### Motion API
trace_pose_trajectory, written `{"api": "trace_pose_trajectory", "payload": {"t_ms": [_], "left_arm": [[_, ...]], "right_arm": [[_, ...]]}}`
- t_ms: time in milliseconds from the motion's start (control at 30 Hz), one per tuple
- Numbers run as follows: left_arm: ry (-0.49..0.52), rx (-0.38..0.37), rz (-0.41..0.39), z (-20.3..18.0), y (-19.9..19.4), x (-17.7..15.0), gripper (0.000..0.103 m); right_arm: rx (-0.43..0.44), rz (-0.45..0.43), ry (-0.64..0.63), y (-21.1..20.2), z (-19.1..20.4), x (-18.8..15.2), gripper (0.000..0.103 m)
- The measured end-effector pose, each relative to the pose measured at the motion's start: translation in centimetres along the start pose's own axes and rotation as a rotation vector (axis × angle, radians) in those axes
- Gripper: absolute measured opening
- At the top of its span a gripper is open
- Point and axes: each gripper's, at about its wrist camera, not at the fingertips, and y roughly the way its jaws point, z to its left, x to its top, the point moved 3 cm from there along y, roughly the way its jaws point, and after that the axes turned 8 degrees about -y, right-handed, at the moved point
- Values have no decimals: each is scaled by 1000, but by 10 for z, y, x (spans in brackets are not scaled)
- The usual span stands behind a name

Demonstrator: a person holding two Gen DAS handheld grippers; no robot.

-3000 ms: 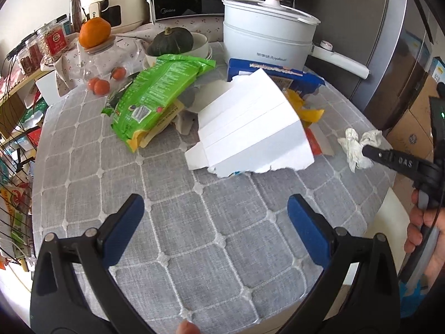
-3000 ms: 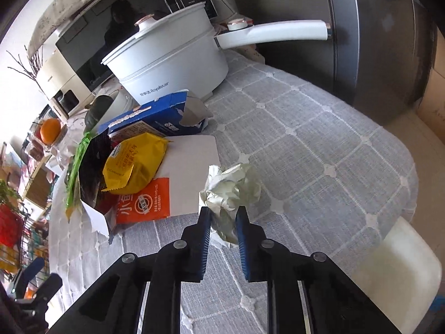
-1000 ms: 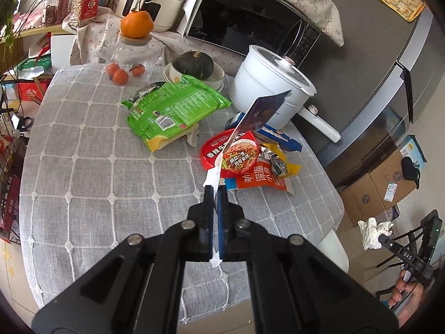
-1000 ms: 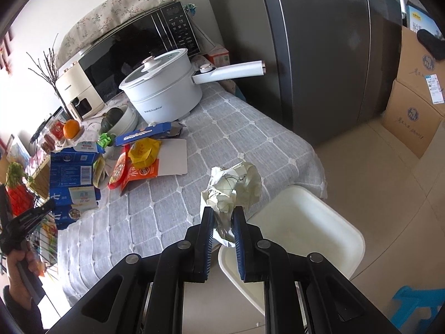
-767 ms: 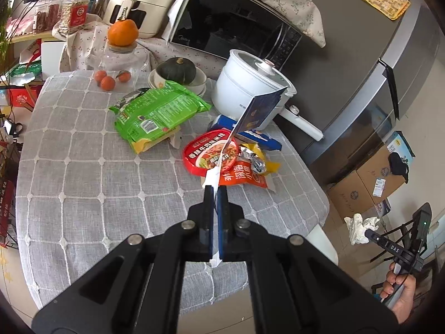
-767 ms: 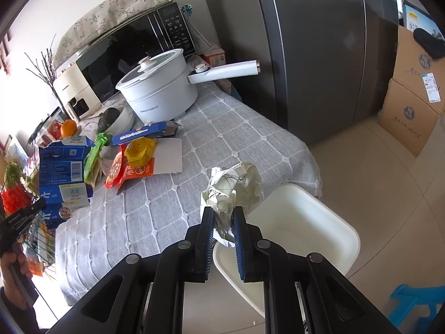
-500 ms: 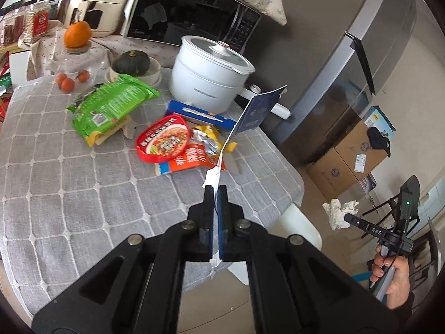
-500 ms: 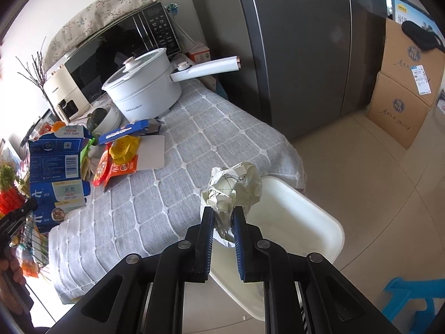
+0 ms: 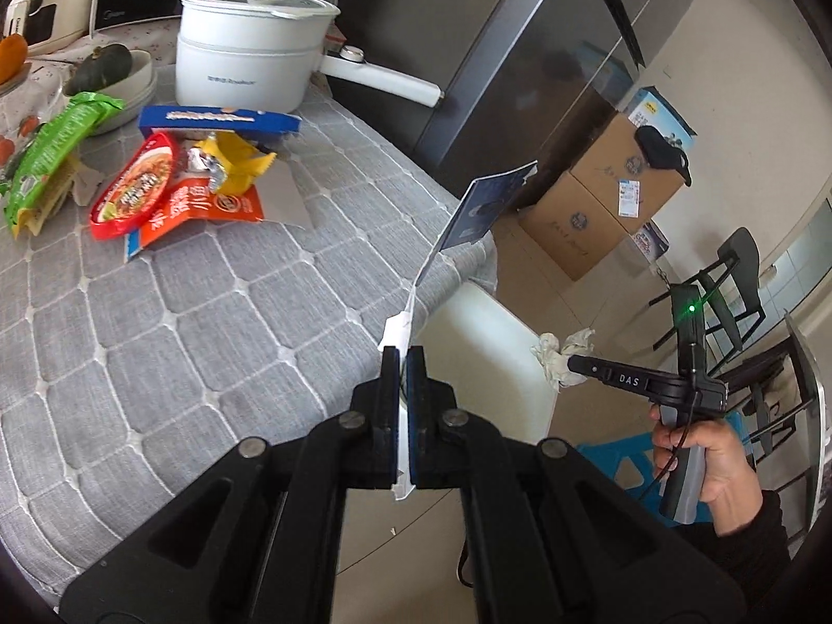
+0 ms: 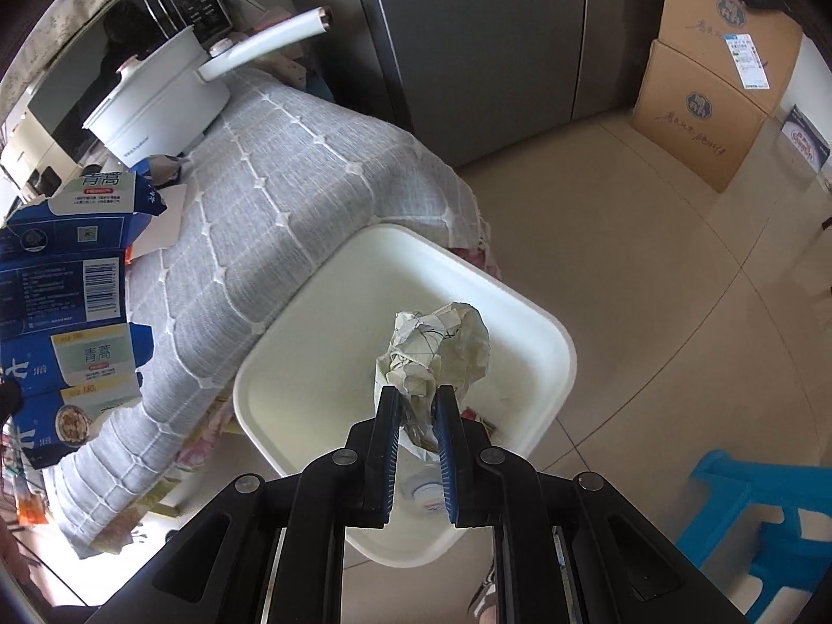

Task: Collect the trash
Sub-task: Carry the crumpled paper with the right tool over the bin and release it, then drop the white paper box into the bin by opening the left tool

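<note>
The left gripper (image 9: 403, 361) is pinching a flattened blue carton (image 9: 483, 205) edge-on beside the table (image 9: 208, 312); it should clear the edge before letting go. The right gripper (image 10: 417, 405) is squeezing a paper wad (image 10: 442, 343) above the white bin (image 10: 551, 333); a second ago it was hanging beside the table's edge.

Left gripper (image 9: 401, 364): matte black plastic frame with triangular cut-outs, round silver pivot screws, two flat fingers faced with blue pads (image 9: 414, 369).

Right gripper (image 10: 418, 418): same black frame, silver screws, blue-edged finger pads (image 10: 447, 431). Seen from the left wrist view, its long black bar carries white lettering "DAS"; a green indicator light glows on the upright black module; grey handle, thin black cable trailing.

Person's hand (image 9: 715, 460): black sleeve (image 9: 749, 546) at the wrist.
</note>
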Motion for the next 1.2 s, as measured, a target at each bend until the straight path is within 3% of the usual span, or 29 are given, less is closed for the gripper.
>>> {"api": "trace_pose_trajectory", "payload": {"t_ms": [267, 400, 567, 967, 1000, 1067, 1100, 1133, 1200], "left_arm": [[59, -11, 88, -36, 41, -20, 3], [78, -14, 126, -49, 58, -26, 3], [98, -12, 167, -63, 78, -32, 3], [158, 30, 201, -72, 105, -42, 4], [155, 40, 191, -73, 106, -40, 8], [148, 47, 177, -72, 102, -35, 32], [144, 53, 160, -70, 100, -33, 53], [140, 61, 138, -68, 94, -29, 63], [145, 69, 116, -67, 88, -26, 66]], "right_arm": [[-5, 75, 32, 26, -20, -12, 15], [27, 92, 69, 25, -28, -16, 22], [31, 40, 115, -1, -47, -19, 50], [-11, -69, 93, -49, -67, -21, 61], [-9, -70, 92, -50, -67, -20, 61], [-6, -71, 90, -50, -66, -19, 61], [-6, -73, 89, -50, -65, -18, 61], [-5, -74, 87, -51, -65, -17, 62], [-3, -80, 86, -54, -64, -17, 63]]}}
